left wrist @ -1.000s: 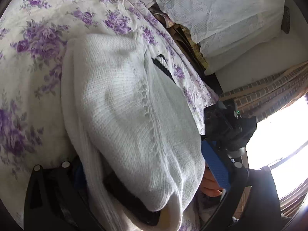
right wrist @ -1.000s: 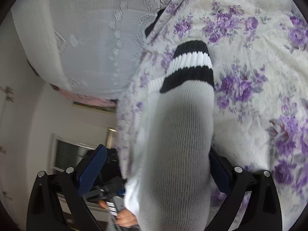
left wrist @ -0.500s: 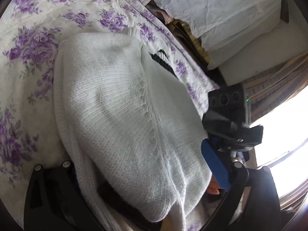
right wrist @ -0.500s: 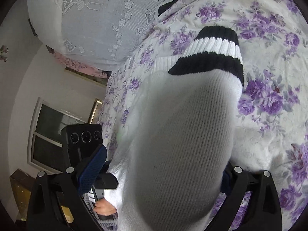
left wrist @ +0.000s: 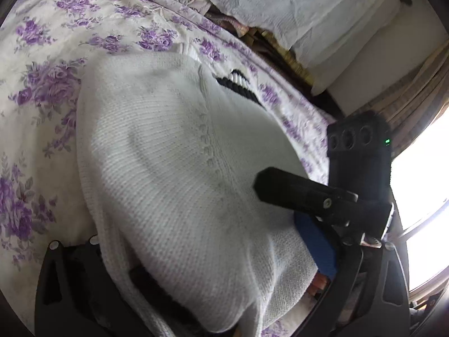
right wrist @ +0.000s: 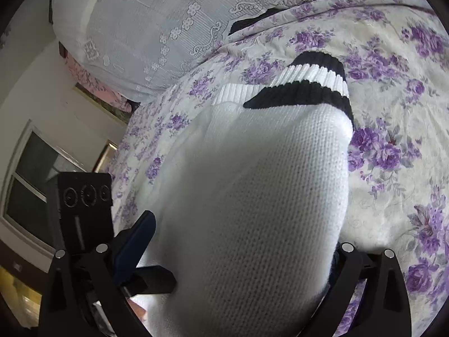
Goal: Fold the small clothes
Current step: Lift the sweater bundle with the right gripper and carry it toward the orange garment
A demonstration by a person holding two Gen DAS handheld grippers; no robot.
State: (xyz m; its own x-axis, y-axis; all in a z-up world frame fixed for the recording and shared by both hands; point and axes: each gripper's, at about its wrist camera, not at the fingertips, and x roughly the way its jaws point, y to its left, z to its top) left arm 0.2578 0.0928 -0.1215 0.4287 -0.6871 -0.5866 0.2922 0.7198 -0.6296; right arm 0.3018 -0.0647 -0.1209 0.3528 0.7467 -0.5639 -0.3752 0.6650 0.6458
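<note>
A white knit sweater with a black-and-white striped hem lies on a floral bedsheet. Its near part drapes over my left gripper, whose jaws are closed on the fabric. In the right wrist view the same sweater bulges over my right gripper, also closed on it; the striped hem lies at its far end. Each gripper shows in the other's view: the right one beside the sweater's right edge, the left one at its left edge.
A white lace-covered pile of bedding lies at the head of the bed, also in the left wrist view. A bright window and curtains are to the right. A wall and dark window are to the left.
Both grippers have carried the sweater's near edge forward over the bed, toward the striped hem. They have drawn closer together, each looming larger in the other's view.
</note>
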